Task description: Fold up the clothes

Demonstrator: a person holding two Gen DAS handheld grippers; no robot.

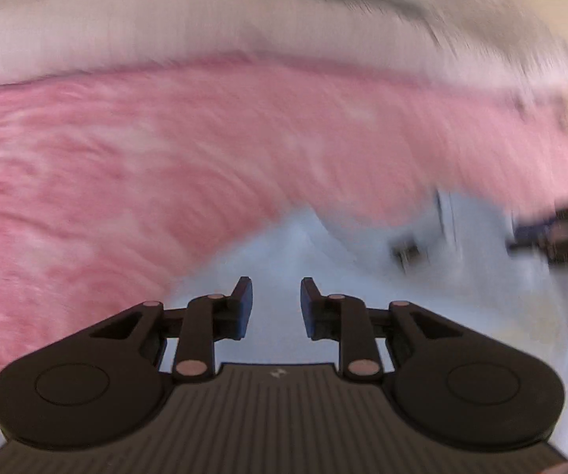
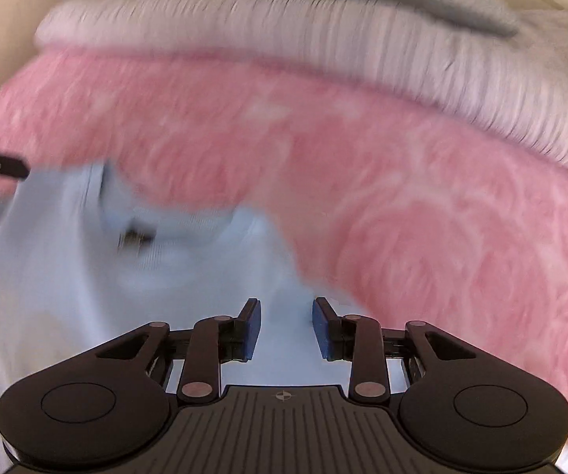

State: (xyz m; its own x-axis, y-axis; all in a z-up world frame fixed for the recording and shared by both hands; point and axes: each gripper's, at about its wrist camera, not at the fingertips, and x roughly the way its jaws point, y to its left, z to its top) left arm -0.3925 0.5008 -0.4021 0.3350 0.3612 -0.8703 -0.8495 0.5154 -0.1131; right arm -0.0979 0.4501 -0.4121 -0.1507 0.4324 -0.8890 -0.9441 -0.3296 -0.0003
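Hovering over light-blue garment [image 1: 284, 252] on pink blanket [image 1: 126, 166], L gripper [image 1: 276, 302] & R gripper [image 2: 286, 326] both part-open, empty.

My left wrist view sits just behind the left claw [image 1: 276, 303] and looks steeply down, close over a pale blue garment [image 1: 362, 276] on a pink fuzzy blanket [image 1: 165, 150]. My right wrist view rides behind the right claw [image 2: 285, 328], tilted down likewise and just as near. Both views share the garment's neckline with its dark label [image 1: 406, 252], the blanket and the white bedding [image 2: 323, 31] beyond. Each catches the other claw at its edge. Both are blurred.
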